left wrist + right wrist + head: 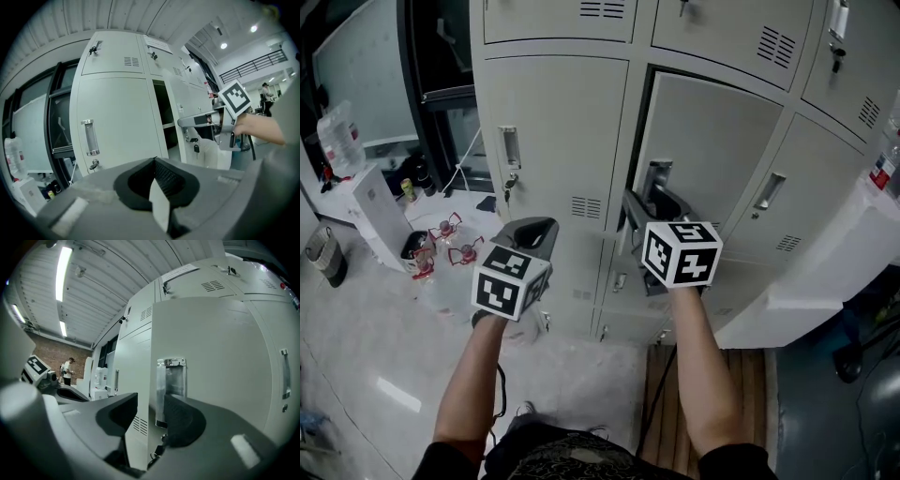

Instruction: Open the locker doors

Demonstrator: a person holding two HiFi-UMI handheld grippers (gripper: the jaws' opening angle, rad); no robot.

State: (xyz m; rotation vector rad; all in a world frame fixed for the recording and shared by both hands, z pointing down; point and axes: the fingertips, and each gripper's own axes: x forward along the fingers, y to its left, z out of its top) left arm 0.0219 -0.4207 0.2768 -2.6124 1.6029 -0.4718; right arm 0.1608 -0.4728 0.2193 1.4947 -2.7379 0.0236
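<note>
Middle locker door [712, 141] found ajar, its free edge set between the half-spread jaws of the right gripper [152, 411], not yet pinched. Left gripper [157, 187] kept closed, empty. Door judged light, stiff, slick-painted sheet metal; best taken at the handle [171, 380] edge

Two grey claws show: the left claw [528, 234] and the right claw [649, 208]. There are two white cubes with black square marks, one [511, 281] on the left and one [682, 253] on the right. There are two bare arms, one [473, 375] and another [708, 366].

The middle row has three tall pale grey metal locker doors: left [558, 112], middle [712, 131], right [811, 202]. One is open a crack and two are shut. There are three shiny silver handles: one [509, 147], two [660, 176], three [769, 190].
</note>
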